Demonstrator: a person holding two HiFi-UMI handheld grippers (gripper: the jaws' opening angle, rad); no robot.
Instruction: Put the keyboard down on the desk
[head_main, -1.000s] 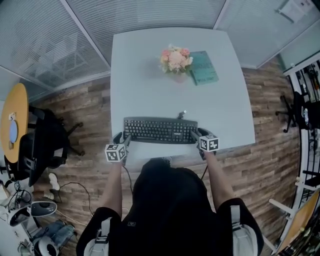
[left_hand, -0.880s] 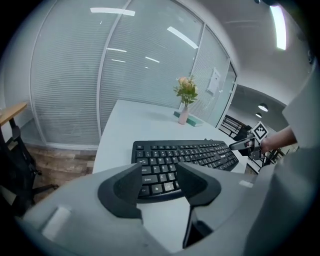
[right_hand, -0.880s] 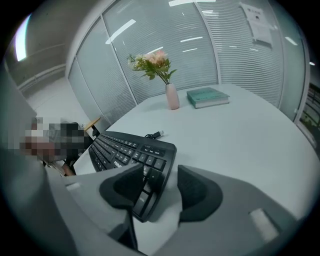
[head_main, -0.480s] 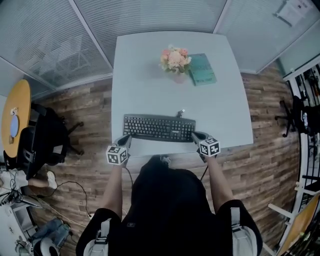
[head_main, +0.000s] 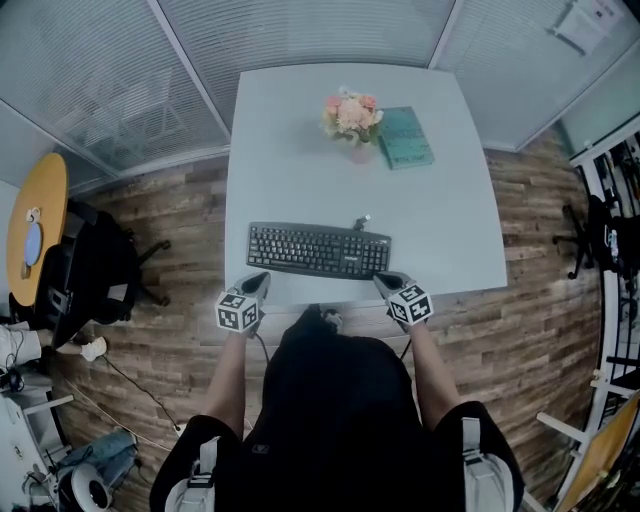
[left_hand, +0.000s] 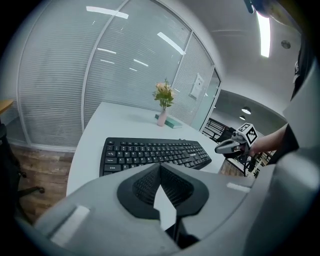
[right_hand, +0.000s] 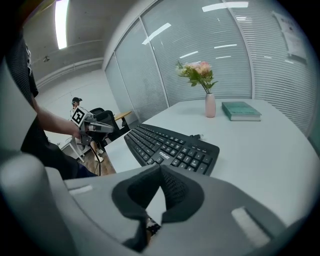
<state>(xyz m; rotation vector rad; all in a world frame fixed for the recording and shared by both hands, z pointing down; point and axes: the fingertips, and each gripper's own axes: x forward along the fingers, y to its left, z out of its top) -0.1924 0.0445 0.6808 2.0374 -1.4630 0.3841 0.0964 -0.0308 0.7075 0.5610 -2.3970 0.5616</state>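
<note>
Black plastic full-size keyboard (head_main: 318, 250): flat on the pale matte square desk (head_main: 300, 160), just beyond both tips, untouched. Left hand-held gripper (head_main: 260, 279): jaws just closed together, empty. Right hand-held gripper (head_main: 381, 280): jaws together, empty. Farther ahead: pink-flower vase (head_main: 351, 122), teal book (head_main: 405, 136). Head view alone: wood-plank floor (head_main: 540, 290).

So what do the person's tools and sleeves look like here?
The left tool and right tool are grey with black pads, each carrying a white cube with black square markers. The person wears a black short-sleeved top with pale shoulder straps.
</note>
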